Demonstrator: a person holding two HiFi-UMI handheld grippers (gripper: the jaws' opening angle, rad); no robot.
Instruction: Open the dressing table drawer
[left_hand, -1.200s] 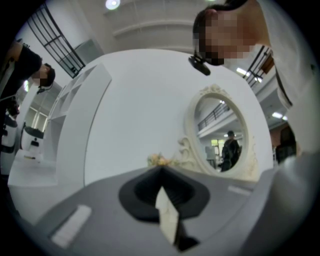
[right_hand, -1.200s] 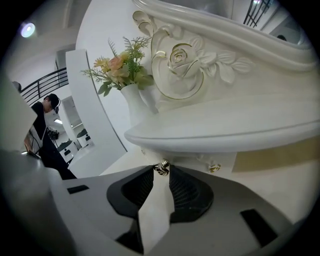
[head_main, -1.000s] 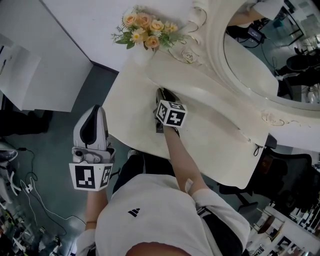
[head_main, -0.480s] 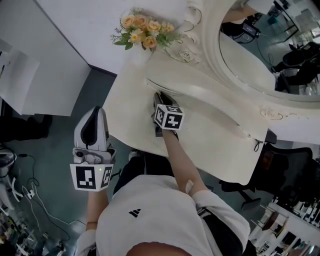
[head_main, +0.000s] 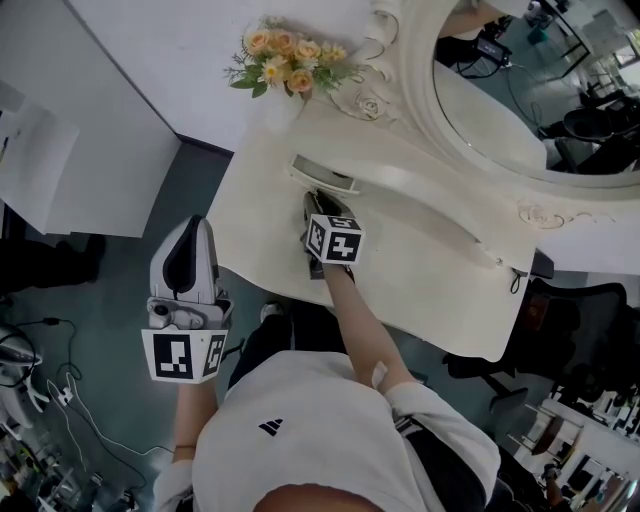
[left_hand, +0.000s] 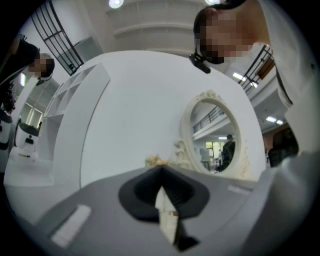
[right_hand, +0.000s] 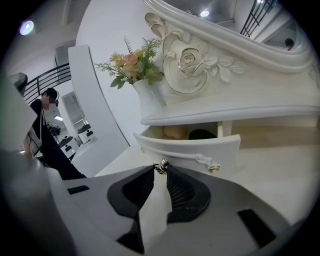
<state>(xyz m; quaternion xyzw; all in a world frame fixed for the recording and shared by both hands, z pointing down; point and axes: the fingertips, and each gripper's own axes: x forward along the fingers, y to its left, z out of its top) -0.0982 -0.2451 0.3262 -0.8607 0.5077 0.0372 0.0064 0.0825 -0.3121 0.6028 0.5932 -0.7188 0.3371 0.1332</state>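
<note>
Cream-white drawer (right_hand: 190, 149) sat mid-frame in the right gripper view, tucked under the mirror shelf. It had slid out over the last second, and in the head view its front poked past the shelf edge. Right gripper (right_hand: 160, 173) was pinching the little metal knob (right_hand: 161, 166), so I'd say the pull was working, partway open. Left gripper (head_main: 192, 222) hung at left, off the dressing table (head_main: 430, 270), jaws pressed together on nothing.

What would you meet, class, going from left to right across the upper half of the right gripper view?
person in black → flowers → carved rose
</note>
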